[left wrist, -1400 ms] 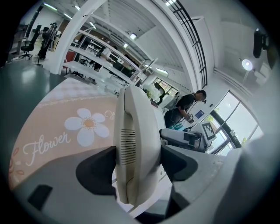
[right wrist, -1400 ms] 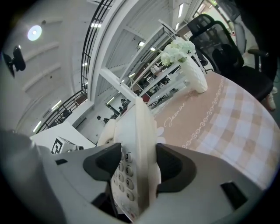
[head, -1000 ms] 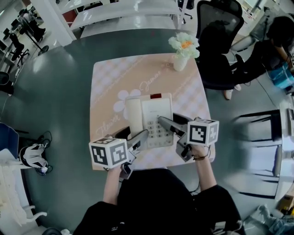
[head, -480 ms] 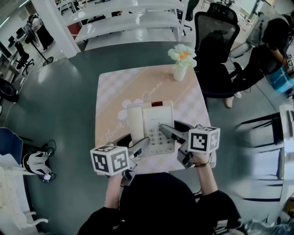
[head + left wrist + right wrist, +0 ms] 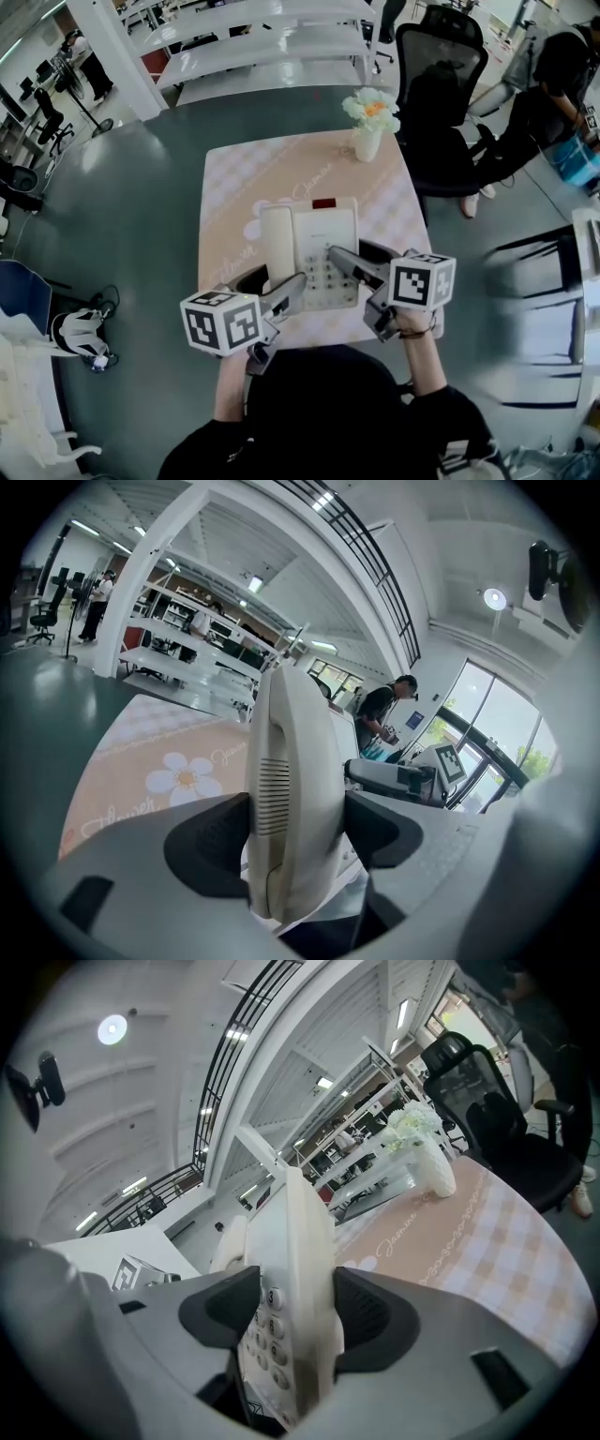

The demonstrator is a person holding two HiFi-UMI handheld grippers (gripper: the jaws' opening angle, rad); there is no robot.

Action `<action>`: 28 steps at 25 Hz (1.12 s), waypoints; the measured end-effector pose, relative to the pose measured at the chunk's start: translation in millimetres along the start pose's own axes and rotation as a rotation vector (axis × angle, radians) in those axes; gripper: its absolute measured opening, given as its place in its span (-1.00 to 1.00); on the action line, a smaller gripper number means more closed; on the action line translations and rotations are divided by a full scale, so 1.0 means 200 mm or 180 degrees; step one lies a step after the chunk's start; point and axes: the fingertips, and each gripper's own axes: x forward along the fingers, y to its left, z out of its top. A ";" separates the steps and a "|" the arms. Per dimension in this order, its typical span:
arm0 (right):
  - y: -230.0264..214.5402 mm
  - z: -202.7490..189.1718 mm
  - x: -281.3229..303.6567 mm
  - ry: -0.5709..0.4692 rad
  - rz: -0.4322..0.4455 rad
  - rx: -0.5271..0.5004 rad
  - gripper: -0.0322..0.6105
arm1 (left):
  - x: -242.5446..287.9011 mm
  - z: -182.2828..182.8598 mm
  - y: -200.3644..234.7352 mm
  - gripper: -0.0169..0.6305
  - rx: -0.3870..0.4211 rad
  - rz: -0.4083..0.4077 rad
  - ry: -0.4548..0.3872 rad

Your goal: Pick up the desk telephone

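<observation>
The white desk telephone (image 5: pixel 314 246) lies on the pink checked table (image 5: pixel 234 178), with its handset (image 5: pixel 277 239) on the left and its keypad on the right. My left gripper (image 5: pixel 272 279) is shut on the handset (image 5: pixel 291 780) at the phone's near-left side. My right gripper (image 5: pixel 352 251) is shut on the phone's right edge (image 5: pixel 305 1269), beside the keypad buttons (image 5: pixel 267 1344). In the left gripper view the jaw pads press both sides of the handset. Whether the phone's base is off the cloth I cannot tell.
A white vase of flowers (image 5: pixel 368 122) stands at the table's far right corner. A black office chair (image 5: pixel 441 84) is behind the table, and a person (image 5: pixel 553 84) sits at the far right. White benches (image 5: pixel 253 37) lie beyond. Grey floor surrounds the table.
The head view has shifted slightly, so the table sits a little further right in frame. Both grippers keep the same hold on the phone, which shows no clear movement.
</observation>
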 end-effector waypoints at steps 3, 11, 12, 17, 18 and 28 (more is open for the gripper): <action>0.01 0.01 -0.01 -0.0020 0.0012 -0.0007 -0.16 | -0.01 0.01 -0.01 0.01 0.0014 -0.0002 -0.0016; 0.00 0.01 -0.02 -0.0035 0.0046 0.0063 -0.16 | -0.01 0.03 -0.03 0.01 0.0060 0.0041 -0.0036; 0.00 0.01 -0.02 -0.0031 0.0049 0.0066 -0.16 | -0.01 0.03 -0.03 0.01 0.0060 0.0043 -0.0033; -0.01 0.01 -0.03 -0.0018 0.0039 0.0083 -0.16 | 0.01 0.02 -0.03 0.01 0.0047 0.0037 -0.0020; -0.01 0.00 -0.03 -0.0018 0.0038 0.0086 -0.16 | 0.01 0.02 -0.03 0.01 0.0046 0.0034 -0.0019; 0.00 0.01 -0.04 -0.0031 0.0038 0.0077 -0.16 | 0.00 0.02 -0.04 0.00 0.0047 0.0037 -0.0025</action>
